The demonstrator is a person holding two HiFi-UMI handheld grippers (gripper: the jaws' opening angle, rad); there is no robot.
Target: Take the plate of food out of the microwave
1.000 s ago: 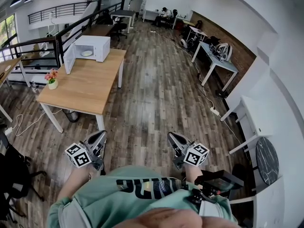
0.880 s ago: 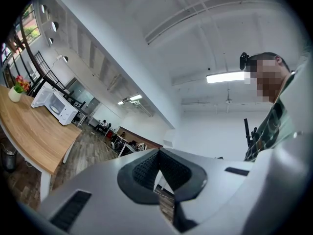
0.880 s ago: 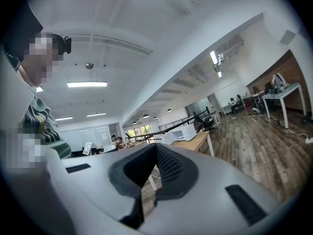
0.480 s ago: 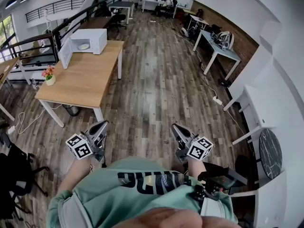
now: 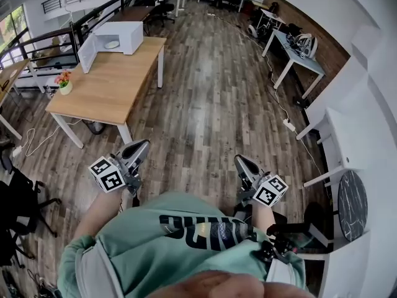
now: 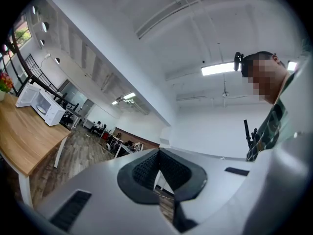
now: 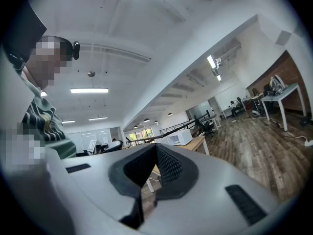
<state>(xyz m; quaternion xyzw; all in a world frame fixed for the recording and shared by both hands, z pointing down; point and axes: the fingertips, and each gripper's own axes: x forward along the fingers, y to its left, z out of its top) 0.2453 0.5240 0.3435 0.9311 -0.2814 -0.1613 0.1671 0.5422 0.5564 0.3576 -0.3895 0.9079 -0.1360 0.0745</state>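
Observation:
The white microwave [image 5: 119, 35] stands at the far end of a wooden table [image 5: 105, 89], well ahead of me to the left, with its door [image 5: 87, 52] swung open. Inside it lies a pale plate [image 5: 111, 44]; what is on it is too small to tell. My left gripper [image 5: 139, 148] and right gripper [image 5: 240, 161] are held close to my body above the wooden floor, both shut and empty. The left gripper view shows its shut jaws [image 6: 157, 153] and the microwave [image 6: 48, 112] far off at the left. In the right gripper view, the microwave [image 7: 181, 138] sits beyond the shut jaws [image 7: 156, 148].
A small flower pot [image 5: 64, 84] sits on the table's near left corner. Cables trail on the floor [image 5: 37, 143] beside the table legs. Black chairs [image 5: 18, 210] stand at my left. White desks [image 5: 296, 49] and a round dark table [image 5: 348, 205] line the right side.
I have walked forward over the floor toward the wooden table, which now looks larger and nearer. Both grippers came along with me, still shut, and sit slightly higher in the head view.

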